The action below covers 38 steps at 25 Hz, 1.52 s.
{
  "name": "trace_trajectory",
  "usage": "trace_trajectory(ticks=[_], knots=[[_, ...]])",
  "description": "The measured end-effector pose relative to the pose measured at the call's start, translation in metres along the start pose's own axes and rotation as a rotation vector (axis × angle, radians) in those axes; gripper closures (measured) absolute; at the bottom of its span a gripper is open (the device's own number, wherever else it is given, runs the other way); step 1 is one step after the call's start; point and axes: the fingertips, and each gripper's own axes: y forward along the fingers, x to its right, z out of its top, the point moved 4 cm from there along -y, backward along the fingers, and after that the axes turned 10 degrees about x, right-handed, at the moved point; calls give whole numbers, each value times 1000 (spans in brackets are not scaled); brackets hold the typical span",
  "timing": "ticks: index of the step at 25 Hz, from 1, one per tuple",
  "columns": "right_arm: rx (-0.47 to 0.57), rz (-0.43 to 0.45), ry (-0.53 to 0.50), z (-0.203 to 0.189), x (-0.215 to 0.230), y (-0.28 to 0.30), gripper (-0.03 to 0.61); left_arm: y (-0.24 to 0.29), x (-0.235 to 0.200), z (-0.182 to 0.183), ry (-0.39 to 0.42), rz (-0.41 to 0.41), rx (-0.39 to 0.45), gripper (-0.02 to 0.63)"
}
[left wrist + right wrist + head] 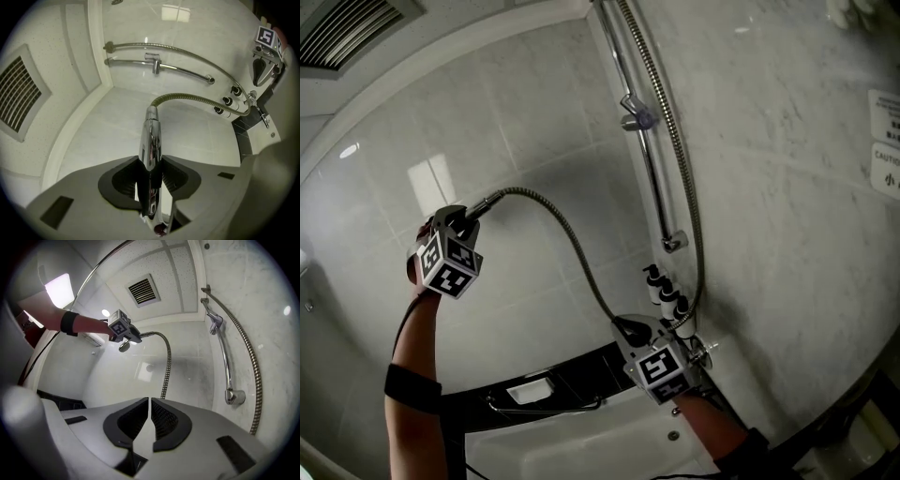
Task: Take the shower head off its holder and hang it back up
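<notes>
Left gripper (467, 220) fingers clenched on shower head (151, 140) handle, held out well apart from its holder (636, 117) on the rail, so hose (572, 246) arcs free. Right gripper (633, 330) fingers closed together, empty, likely spare.

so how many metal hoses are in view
2. One hose curves down from the shower head in the left gripper; the other hose hangs along the wall rail.

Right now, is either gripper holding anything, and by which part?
The left gripper is clamped on the shower head, with one jaw on each side of its chrome handle. The right gripper is shut and holds nothing.
</notes>
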Motion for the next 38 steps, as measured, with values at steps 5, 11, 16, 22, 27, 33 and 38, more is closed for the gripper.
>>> trace_trajectory(ticks=[5, 11, 16, 22, 27, 33, 38], knots=[[7, -65, -40, 17, 29, 6, 535, 21, -44, 46, 85, -15, 6, 482], [-9, -102, -112, 29, 64, 12, 535, 40, -69, 92, 188, -66, 0, 482], [-9, -107, -96, 28, 79, 15, 535, 52, -85, 130, 305, -85, 5, 483], [-12, -112, -80, 22, 90, 13, 535, 60, -100, 187, 427, -97, 22, 483], [-5, -120, -73, 23, 97, 8, 535, 68, -110, 224, 499, -109, 29, 482], [2, -126, -64, 23, 103, 2, 535, 72, -110, 254, 563, -107, 47, 482], [14, -122, -54, 21, 104, 0, 535, 81, -109, 263, 590, -124, 23, 482]])
